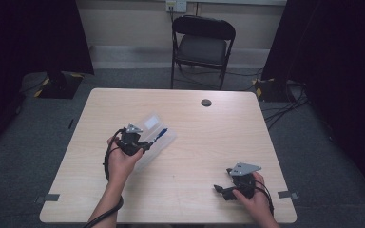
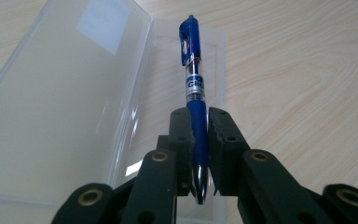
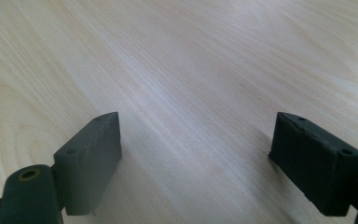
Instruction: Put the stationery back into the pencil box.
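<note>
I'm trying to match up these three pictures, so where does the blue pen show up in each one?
High view: the blue pen lies left of centre, over the open clear case, at the left claw.
Left gripper view: the pen runs up the middle, clamped between the jaws.
Right gripper view: not in it.
Shared landmark: the light wooden table, seen in every view.

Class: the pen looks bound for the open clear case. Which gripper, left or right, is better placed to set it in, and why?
Left. The left gripper is shut on the pen right over the case; the right gripper is open above bare table.

Blue pen [image 2: 196, 93] label reads "Gb" (partly hidden).
</note>
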`<state>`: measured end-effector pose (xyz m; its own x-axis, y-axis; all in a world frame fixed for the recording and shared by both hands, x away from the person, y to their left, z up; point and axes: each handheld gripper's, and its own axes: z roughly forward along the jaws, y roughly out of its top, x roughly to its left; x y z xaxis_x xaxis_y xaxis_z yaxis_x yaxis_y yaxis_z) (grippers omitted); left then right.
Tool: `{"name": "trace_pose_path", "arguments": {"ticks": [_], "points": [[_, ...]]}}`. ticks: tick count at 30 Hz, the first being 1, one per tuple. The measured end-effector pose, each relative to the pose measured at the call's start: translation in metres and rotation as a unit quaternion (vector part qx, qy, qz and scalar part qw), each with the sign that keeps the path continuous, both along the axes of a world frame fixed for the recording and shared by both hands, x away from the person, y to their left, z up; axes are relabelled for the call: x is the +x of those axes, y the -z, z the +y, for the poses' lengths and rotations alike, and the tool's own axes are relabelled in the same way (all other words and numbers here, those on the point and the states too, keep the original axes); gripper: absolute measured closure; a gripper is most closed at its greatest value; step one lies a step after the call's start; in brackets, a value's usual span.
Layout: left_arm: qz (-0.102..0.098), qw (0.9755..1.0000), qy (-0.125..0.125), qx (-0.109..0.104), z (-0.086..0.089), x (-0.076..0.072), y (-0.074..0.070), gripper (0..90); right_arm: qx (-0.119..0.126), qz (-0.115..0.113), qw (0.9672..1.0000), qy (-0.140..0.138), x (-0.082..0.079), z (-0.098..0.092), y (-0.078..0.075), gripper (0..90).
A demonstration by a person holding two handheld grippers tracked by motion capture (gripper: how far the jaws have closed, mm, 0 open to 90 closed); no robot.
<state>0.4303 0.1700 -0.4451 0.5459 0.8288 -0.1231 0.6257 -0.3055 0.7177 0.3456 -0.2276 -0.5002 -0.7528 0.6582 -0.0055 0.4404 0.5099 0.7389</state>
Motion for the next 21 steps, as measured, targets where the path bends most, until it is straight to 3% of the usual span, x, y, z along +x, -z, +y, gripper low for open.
{"name": "trace_pose_path", "arguments": {"ticks": [21], "points": [[0.015,0.9999,-0.004,-0.001,-0.004,0.008,0.016,80.6,0.000,0.000,1.0000,0.000,0.000,0.000,0.000,15.2]]}}
